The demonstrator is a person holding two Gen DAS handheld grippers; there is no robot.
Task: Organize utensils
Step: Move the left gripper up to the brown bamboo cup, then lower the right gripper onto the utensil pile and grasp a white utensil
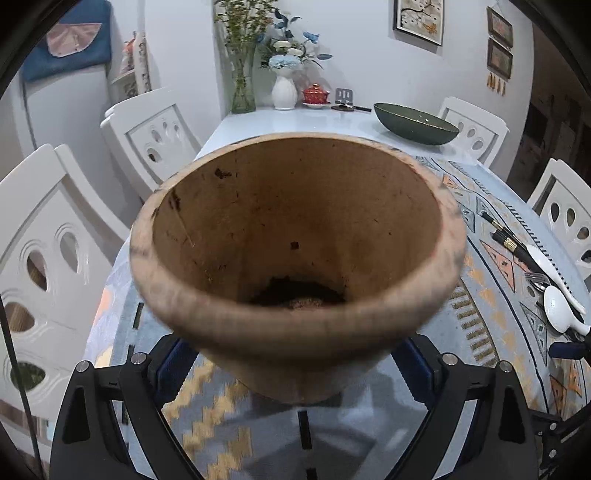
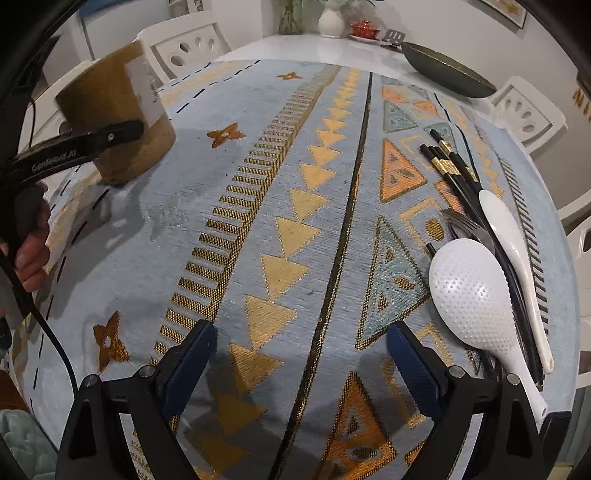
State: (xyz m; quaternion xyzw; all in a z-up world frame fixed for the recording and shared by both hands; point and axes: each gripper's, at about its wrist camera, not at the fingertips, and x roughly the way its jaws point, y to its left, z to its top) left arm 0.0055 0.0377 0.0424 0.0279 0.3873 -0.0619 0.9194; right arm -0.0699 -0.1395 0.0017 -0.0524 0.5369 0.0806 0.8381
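Tablecloth (image 1: 480, 295): holder (image 1: 295, 240) within left gripper (image 1: 295, 365).

White chairs (image 1: 147, 136), framed pictures (image 1: 419, 18), white wall (image 1: 354, 55).

wooden utensil holder (image 1: 295, 236) x1 | white spoons (image 2: 476, 295) x2 | fork (image 2: 465, 225) x1 | black chopsticks (image 2: 448, 166) bundle, count unclear | green bowl (image 1: 415, 123) x1 | vases (image 1: 284, 92) x2

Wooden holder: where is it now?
The wooden holder sits at the table's far-left in the right wrist view, gripped by the left gripper, well left of the utensils.
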